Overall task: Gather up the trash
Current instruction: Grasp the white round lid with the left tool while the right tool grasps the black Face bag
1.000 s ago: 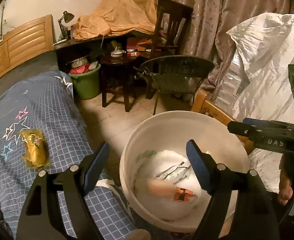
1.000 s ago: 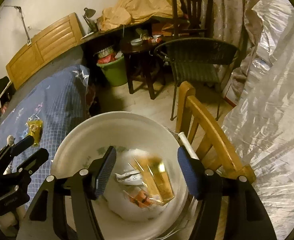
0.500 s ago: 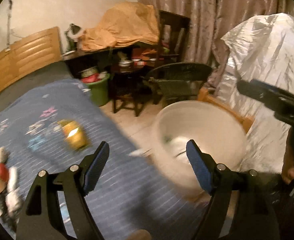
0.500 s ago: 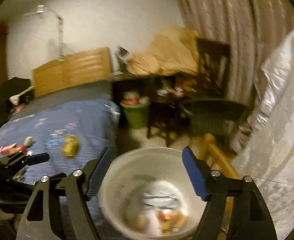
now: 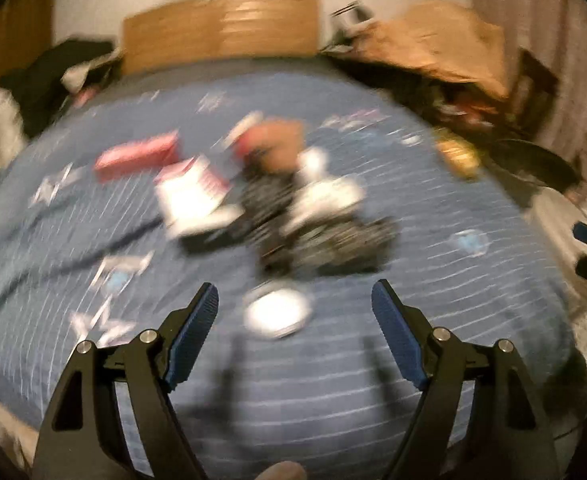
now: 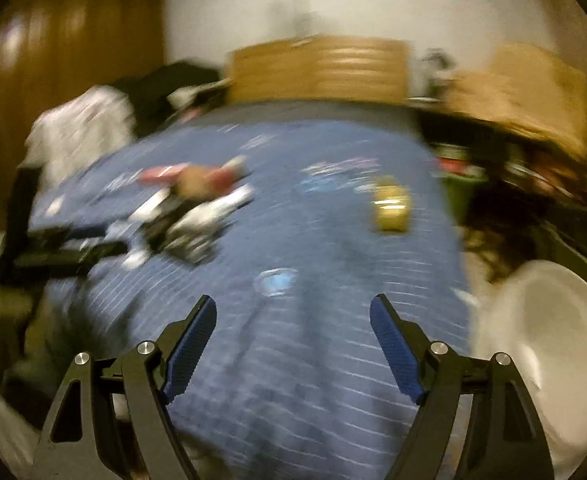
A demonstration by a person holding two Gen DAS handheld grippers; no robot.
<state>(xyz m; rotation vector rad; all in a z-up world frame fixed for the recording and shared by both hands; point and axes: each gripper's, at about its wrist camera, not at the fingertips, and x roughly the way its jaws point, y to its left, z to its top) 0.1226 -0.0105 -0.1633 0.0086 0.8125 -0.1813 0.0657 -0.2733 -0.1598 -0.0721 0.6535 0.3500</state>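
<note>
Both views are blurred by motion. My left gripper (image 5: 293, 300) is open and empty above the blue star-patterned bed (image 5: 433, 320). Ahead of it lie a small white item (image 5: 277, 314), a dark and white pile (image 5: 317, 224), a red and white box (image 5: 191, 190) and a pink packet (image 5: 135, 156). A yellow wrapper (image 5: 459, 156) lies at the bed's right edge. My right gripper (image 6: 293, 312) is open and empty over the bed (image 6: 333, 360). It faces the yellow wrapper (image 6: 391, 208) and the pile (image 6: 189, 216). The white trash bucket (image 6: 549, 344) stands at its right.
A wooden headboard (image 5: 221, 32) stands at the far end. An orange cover (image 5: 433, 40) drapes a desk at the right, with a dark chair (image 5: 533, 160) below. A green bin (image 6: 459, 190) sits beside the bed. Clothes (image 6: 81, 124) are heaped at the far left.
Both grippers have swung left, away from the white bucket and over the bed. The bucket has left the left wrist view and moved to the right edge of the right wrist view.
</note>
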